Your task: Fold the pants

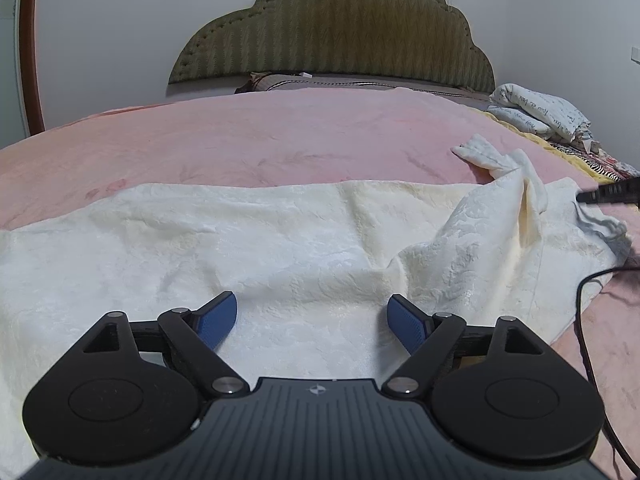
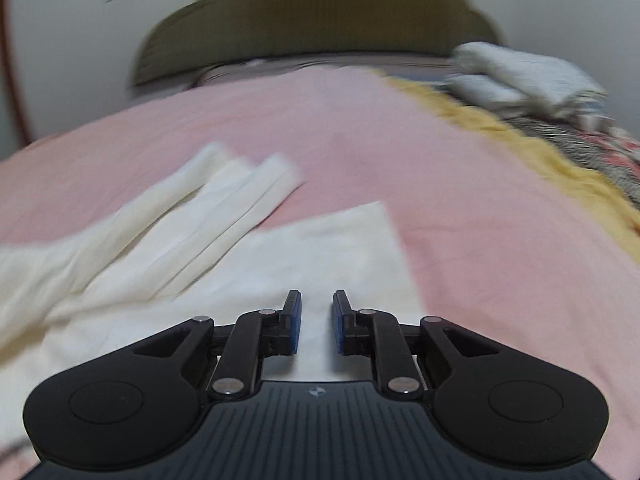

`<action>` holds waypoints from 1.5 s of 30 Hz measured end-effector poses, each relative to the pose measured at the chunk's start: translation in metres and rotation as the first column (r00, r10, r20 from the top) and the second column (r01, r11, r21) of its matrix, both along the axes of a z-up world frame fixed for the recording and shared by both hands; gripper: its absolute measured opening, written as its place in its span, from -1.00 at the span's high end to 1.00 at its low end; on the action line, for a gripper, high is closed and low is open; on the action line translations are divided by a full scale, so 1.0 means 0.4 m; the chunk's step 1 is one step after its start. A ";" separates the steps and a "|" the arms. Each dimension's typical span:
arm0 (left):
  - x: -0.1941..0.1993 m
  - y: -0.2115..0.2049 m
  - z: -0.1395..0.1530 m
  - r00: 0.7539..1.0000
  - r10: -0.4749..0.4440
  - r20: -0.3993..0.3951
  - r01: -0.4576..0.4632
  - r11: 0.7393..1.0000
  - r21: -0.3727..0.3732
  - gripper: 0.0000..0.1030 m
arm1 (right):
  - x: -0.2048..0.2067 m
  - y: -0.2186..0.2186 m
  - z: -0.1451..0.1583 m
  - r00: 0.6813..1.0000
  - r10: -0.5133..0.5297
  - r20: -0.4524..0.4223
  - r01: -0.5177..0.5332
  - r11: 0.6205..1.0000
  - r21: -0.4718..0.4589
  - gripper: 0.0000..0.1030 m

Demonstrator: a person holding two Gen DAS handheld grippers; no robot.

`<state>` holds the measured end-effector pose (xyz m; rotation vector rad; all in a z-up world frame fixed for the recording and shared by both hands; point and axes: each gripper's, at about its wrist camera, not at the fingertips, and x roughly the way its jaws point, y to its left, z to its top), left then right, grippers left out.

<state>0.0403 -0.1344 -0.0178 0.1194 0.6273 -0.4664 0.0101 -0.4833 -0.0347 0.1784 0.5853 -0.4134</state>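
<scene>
Presently, on the pink bedspread [image 1: 260,136]:

- Pants [image 1: 248,240], cream, textured, spread across the near part of the bed; leg ends [image 2: 240,184] trail to the far right and lie rumpled and twisted.
- Left gripper [image 1: 312,320], jaws wide, hovering over the near middle of the cloth, nothing between the pads.
- Right gripper [image 2: 316,320], jaws narrow with a small gap, empty, above the right end of the pants; view blurred.
- Headboard [image 1: 332,32], far; folded bedding [image 1: 540,112], far right.

Advice, as judged: untwist and flatten the legs first, then pinch an edge through all layers and fold evenly.
</scene>
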 end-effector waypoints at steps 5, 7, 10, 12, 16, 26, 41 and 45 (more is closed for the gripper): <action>0.001 0.001 -0.002 1.000 -0.002 -0.002 0.002 1.000 -0.004 -0.65 | 0.092 0.097 0.058 0.989 0.131 0.071 -0.132 0.991 0.020 0.16; 0.002 0.003 -0.003 1.000 -0.005 -0.004 0.005 1.000 -0.010 -0.67 | 0.145 0.137 0.068 0.986 0.143 0.082 -0.143 0.990 -0.003 -0.53; 0.008 0.012 -0.005 1.000 -0.014 -0.011 0.013 0.999 -0.030 -0.71 | 0.219 0.185 0.078 0.982 0.162 0.092 -0.161 0.987 -0.020 -0.65; 0.013 0.018 -0.005 1.000 -0.022 -0.019 0.021 0.999 -0.049 -0.76 | 0.277 0.204 0.070 0.982 0.180 0.050 -0.180 0.984 -0.001 -0.65; 0.018 0.024 -0.006 0.999 -0.028 -0.027 0.026 0.997 -0.072 -0.80 | 0.377 0.235 0.025 0.978 0.154 -0.138 -0.166 0.983 -0.082 -0.65; 0.022 0.027 -0.008 0.999 -0.037 -0.031 0.035 0.997 -0.072 -0.84 | 0.253 0.136 0.007 0.992 0.109 -0.059 -0.111 0.993 -0.031 -0.72; 0.024 0.027 -0.007 0.999 -0.040 -0.037 0.036 0.995 -0.090 -0.86 | 0.285 0.236 0.005 0.989 0.034 -0.142 -0.087 0.920 -0.383 -0.95; 0.023 0.027 -0.007 0.999 -0.040 -0.037 0.037 0.995 -0.089 -0.86 | 0.213 0.159 0.012 0.977 -0.205 -0.055 0.156 0.870 -0.468 -0.98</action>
